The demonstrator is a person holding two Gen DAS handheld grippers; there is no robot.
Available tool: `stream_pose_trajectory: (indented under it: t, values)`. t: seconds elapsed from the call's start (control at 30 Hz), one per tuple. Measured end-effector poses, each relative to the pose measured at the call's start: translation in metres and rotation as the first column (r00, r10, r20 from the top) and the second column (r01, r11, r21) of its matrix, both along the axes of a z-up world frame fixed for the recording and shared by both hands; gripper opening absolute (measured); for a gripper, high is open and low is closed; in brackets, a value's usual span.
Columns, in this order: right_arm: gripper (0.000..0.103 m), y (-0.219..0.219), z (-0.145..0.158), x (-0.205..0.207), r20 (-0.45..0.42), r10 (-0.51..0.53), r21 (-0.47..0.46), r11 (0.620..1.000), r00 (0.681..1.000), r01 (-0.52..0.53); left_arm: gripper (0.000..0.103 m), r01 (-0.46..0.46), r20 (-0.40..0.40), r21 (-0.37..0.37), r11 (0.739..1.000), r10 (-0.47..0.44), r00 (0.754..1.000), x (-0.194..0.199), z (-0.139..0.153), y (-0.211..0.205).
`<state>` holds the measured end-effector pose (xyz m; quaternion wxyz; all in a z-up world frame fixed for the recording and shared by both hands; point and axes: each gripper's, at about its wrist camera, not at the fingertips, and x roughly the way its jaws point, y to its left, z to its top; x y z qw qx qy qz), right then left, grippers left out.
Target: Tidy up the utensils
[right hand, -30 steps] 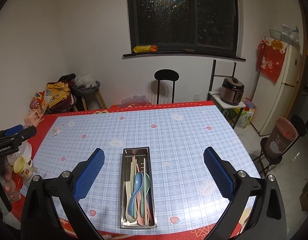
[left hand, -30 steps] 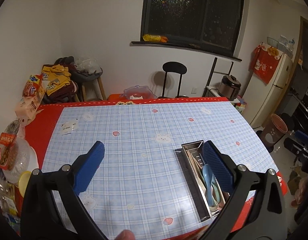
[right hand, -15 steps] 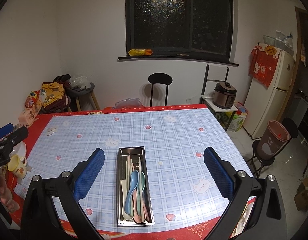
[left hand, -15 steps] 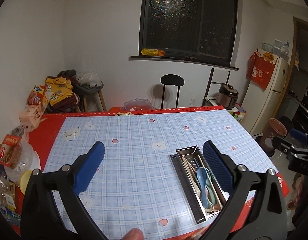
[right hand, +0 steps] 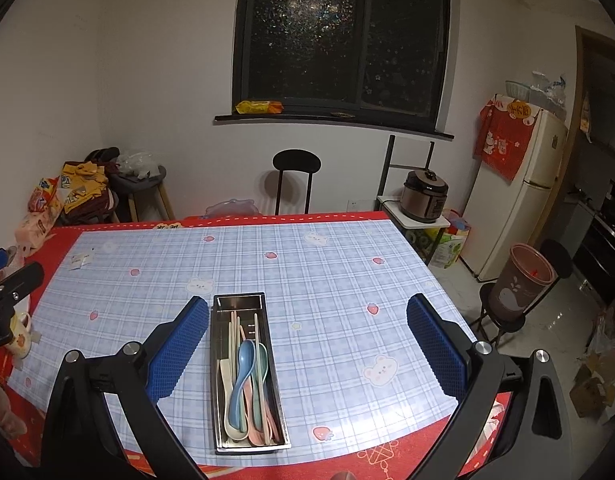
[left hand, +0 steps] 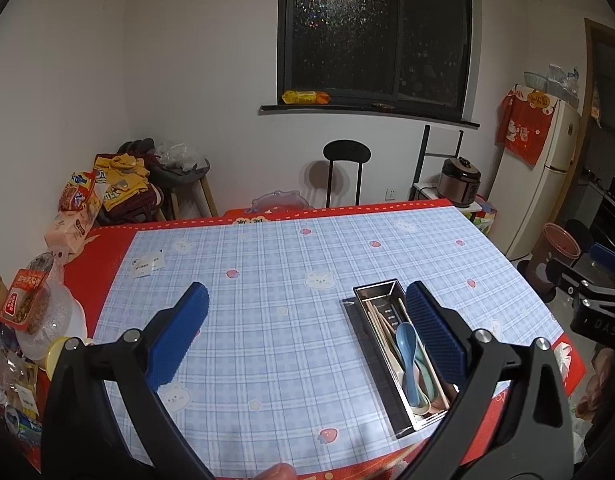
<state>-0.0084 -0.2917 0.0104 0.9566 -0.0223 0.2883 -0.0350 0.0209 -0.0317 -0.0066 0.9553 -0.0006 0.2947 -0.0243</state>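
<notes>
Room: white walls, a dark window (right hand: 339, 40) with a yellow packet (right hand: 259, 107) on its sill, a black chair (right hand: 296, 168) at the far side of the table (right hand: 327, 272), a rice cooker (right hand: 425, 196) on a low stand and a fridge (right hand: 515, 200) to my right. Table: blue check cloth with red border, bear and strawberry prints. Item one, the tray (right hand: 247, 372): a long steel box lying near the table's front edge, lengthwise away from me. Contents: a blue spoon (right hand: 241, 376) on top, green, pink and cream spoons under and beside it, chopsticks (right hand: 235, 328) along the left side toward the far end (exact count I cannot tell). Item two, my left gripper (left hand: 307, 334): blue pads spread wide, nothing between them, held above the cloth; in its view the tray sits behind the right pad. Item three, my right gripper (right hand: 307, 344): also spread wide and empty, the tray showing just inside its left pad. Left edge of table: snack bags (left hand: 77, 200), a plastic bowl (left hand: 55, 320), a mug (right hand: 19, 332). Floor, right: a brown bin (right hand: 521, 288) on a stool.
</notes>
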Motion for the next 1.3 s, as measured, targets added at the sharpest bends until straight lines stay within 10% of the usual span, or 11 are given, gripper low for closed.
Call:
stream_pose_trajectory:
  t: [1.3]
  values:
    - [0.097,-0.007,0.000,0.005,-0.009,-0.081,-0.014,0.997,0.997,0.081,0.097,0.012,-0.039,-0.002,1.000,-0.012,0.999,0.009,-0.009,0.000]
